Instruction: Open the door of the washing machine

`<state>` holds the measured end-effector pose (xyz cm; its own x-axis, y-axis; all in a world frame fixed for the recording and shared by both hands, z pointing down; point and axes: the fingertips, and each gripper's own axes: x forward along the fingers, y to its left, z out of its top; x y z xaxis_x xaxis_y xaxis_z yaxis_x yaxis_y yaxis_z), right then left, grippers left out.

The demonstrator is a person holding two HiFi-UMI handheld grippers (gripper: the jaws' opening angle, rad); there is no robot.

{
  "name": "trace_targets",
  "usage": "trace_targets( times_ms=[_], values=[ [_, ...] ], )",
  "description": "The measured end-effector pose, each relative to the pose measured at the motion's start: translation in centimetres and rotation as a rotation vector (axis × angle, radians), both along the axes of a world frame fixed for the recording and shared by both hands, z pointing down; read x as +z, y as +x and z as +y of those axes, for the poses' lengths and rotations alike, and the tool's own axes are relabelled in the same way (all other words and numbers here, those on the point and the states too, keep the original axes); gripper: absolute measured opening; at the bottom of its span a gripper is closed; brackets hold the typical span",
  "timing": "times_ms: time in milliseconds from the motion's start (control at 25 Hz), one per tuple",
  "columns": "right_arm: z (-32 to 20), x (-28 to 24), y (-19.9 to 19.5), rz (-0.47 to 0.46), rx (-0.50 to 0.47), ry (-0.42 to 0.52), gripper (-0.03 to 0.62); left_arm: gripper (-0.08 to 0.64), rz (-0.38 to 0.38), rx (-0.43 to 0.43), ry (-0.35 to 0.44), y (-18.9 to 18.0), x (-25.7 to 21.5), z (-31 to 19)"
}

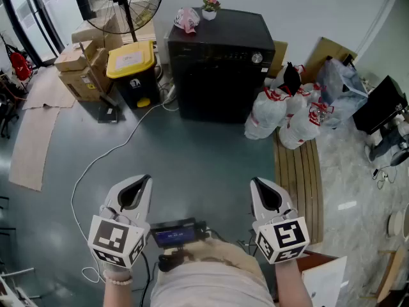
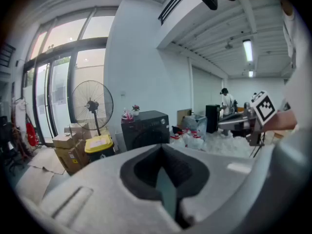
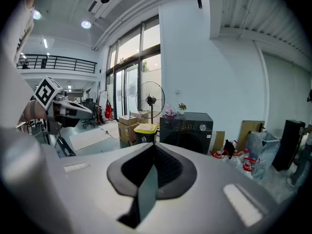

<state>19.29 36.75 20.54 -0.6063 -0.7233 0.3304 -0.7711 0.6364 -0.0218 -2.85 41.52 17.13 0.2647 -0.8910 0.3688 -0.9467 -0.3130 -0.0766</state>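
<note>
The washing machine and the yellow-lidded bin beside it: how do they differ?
The washing machine is much bigger than the bin. The washing machine's top is black; the bin's lid is yellow. The washing machine carries a small flower pot; the bin's lid bears only a label. Both stand shut on the floor.

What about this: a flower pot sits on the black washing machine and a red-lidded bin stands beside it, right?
Not quite: the head view shows the bin has a yellow lid, not red. The flower pot is on the washing machine.
</note>
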Motion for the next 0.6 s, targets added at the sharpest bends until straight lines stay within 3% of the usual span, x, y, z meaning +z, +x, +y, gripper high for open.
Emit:
trace_targets(
  times_ms=[600],
  values=[
    [0.0, 0.1, 0.7, -0.007, -0.003, 0.012, 0.003, -0.006, 0.001, 0.018, 0.010, 1.1, -0.1, -0.4]
  ],
)
